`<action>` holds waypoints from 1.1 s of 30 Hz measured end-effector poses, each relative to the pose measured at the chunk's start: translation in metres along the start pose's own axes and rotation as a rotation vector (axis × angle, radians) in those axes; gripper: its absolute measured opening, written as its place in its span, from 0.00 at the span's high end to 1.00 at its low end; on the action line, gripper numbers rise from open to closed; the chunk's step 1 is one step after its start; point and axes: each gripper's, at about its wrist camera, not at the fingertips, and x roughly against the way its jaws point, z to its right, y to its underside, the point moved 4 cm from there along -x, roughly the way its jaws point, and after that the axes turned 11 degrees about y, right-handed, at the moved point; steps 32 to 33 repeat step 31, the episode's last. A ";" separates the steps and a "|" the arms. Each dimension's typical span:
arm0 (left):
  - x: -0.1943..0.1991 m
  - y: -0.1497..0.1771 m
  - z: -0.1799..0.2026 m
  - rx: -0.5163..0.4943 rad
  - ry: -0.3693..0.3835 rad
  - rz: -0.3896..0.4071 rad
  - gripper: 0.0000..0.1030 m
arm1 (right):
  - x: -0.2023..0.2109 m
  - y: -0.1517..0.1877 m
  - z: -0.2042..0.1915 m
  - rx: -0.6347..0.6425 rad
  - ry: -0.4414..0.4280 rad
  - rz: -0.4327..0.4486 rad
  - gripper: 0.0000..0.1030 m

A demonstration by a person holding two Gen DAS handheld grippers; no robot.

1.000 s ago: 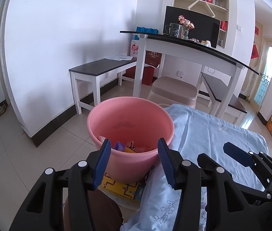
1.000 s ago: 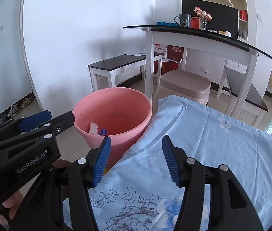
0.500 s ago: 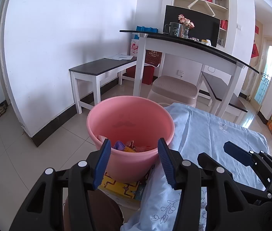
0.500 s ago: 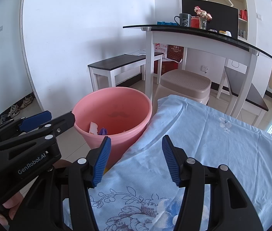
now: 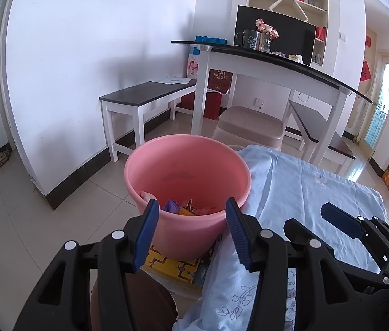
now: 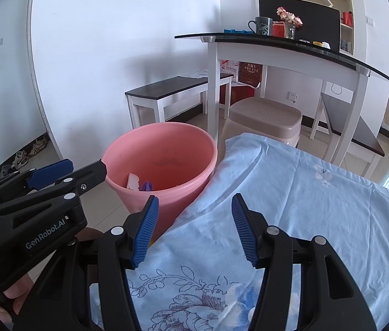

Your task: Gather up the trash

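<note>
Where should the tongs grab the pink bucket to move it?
Pinch the pink bucket by its near rim, coming from above, one finger inside, one outside. It stands upright and open, its body looks too wide for the left tongs, and the blue cloth crowds its right side.

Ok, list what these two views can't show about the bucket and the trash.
- Bucket bottom, left wrist view: its near wall hides most of the trash.
- Bucket base, right wrist view: left gripper and right gripper fingers cover it.
- Tablecloth near edge: cut off by the frame.
</note>
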 end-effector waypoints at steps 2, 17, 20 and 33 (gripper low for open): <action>0.000 0.003 -0.002 -0.001 0.001 -0.003 0.51 | -0.002 0.002 -0.001 -0.001 0.000 -0.002 0.46; -0.010 0.010 0.000 0.008 0.000 -0.030 0.51 | -0.007 0.006 -0.004 -0.002 0.000 -0.009 0.46; -0.013 0.008 0.002 0.003 -0.008 -0.028 0.51 | -0.007 0.006 -0.003 -0.005 -0.001 -0.010 0.46; -0.023 0.004 0.016 -0.035 0.006 -0.055 0.51 | -0.011 0.012 0.010 -0.037 0.006 -0.022 0.46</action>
